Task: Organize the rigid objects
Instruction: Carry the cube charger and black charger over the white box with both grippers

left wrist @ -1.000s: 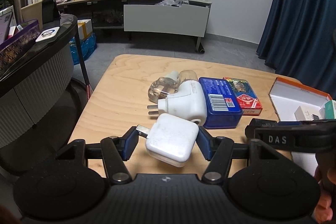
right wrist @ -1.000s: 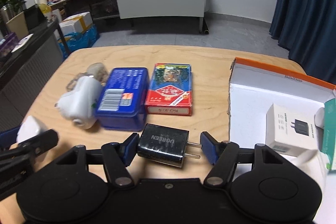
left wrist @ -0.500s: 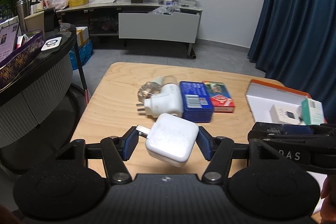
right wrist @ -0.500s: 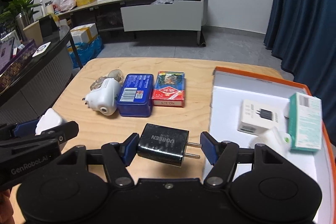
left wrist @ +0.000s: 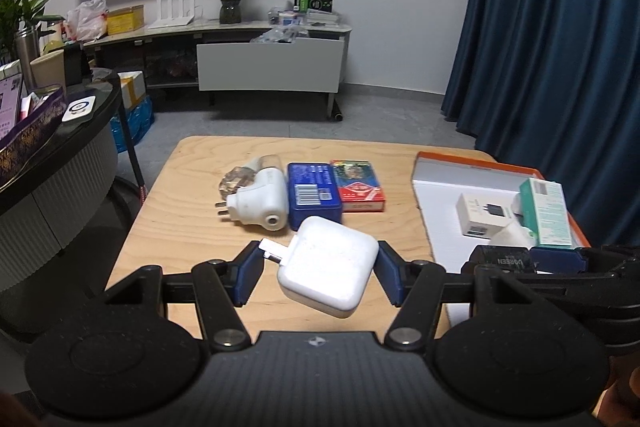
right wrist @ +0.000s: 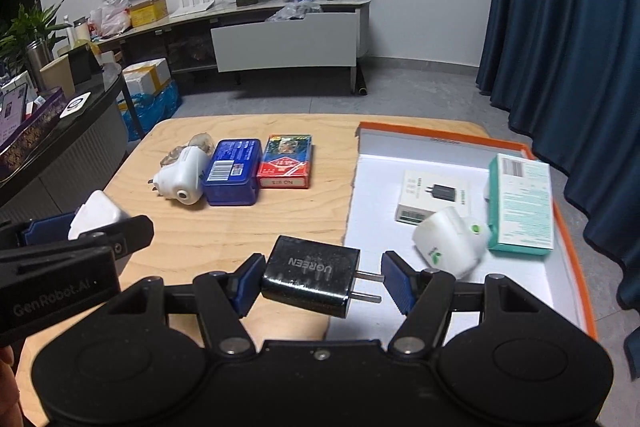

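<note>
Two chargers gripped: white charger [left wrist: 329,267], black charger [right wrist: 310,275].

Both arms are held out side by side, each hand-held gripper angled downward and hanging clear above the bench [left wrist: 192,227]. The left hand-held gripper [left wrist: 318,269] has its blue pads closed on a white charger [left wrist: 330,267], one pad against the prong end, the other against the body. The right hand-held gripper [right wrist: 322,281] clamps a black UGREEN charger [right wrist: 310,275] the same way, prongs toward its right pad. Only slivers of the person's fingers show at the frame edges behind the gripper bodies.
</note>
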A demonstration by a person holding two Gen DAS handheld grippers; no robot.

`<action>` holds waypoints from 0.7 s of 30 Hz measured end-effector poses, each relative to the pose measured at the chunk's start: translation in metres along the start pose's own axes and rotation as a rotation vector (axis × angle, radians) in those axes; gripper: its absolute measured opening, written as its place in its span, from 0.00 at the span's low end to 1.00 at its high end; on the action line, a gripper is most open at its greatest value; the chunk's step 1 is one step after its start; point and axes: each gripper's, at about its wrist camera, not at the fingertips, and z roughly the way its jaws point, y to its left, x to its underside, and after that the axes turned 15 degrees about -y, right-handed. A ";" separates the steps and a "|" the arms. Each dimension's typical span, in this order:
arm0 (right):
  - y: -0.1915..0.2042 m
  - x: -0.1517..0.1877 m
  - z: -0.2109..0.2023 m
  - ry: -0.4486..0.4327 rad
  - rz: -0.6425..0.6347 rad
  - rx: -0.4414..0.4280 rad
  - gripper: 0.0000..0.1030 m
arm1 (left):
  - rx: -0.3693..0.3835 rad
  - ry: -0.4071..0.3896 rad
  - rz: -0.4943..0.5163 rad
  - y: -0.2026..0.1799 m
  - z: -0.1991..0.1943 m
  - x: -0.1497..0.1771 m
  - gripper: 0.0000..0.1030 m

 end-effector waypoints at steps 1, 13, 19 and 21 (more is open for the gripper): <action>-0.002 0.000 -0.003 -0.003 0.003 0.002 0.75 | 0.004 -0.001 0.001 -0.002 -0.001 0.000 0.59; -0.034 0.003 -0.025 -0.016 0.038 0.057 0.75 | 0.058 -0.006 0.028 -0.029 -0.008 0.001 0.59; -0.054 0.007 -0.031 -0.015 0.060 0.095 0.75 | 0.100 0.000 0.047 -0.050 -0.007 0.003 0.59; -0.060 0.008 -0.033 -0.014 0.065 0.105 0.75 | 0.116 0.001 0.055 -0.056 -0.006 0.004 0.59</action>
